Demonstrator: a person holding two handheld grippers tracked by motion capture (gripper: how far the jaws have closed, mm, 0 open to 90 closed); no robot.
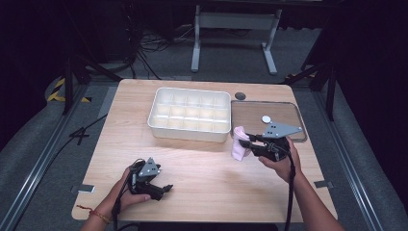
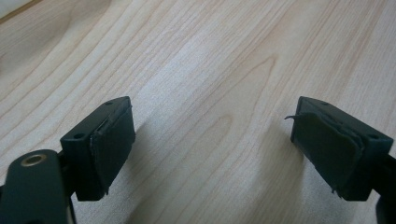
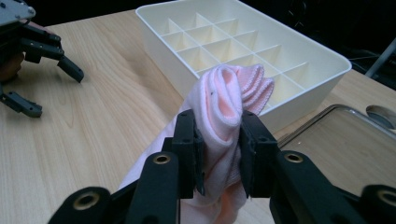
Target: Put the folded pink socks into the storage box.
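I am gripping the pink cloth (image 3: 223, 109) in the right gripper (image 3: 219, 154); the divided tray (image 3: 261, 44) is lying just ahead. The left gripper (image 2: 212, 144) is sitting released, well apart.

A: What is cut off in the right gripper view?
B: The sock (image 3: 219, 116) runs off the bottom edge, and the fingers (image 3: 189, 154) cover its middle. The tray (image 3: 327, 135) leaves at the right.
A: That small disc (image 1: 266, 118) in the high view?
B: Too small to tell.
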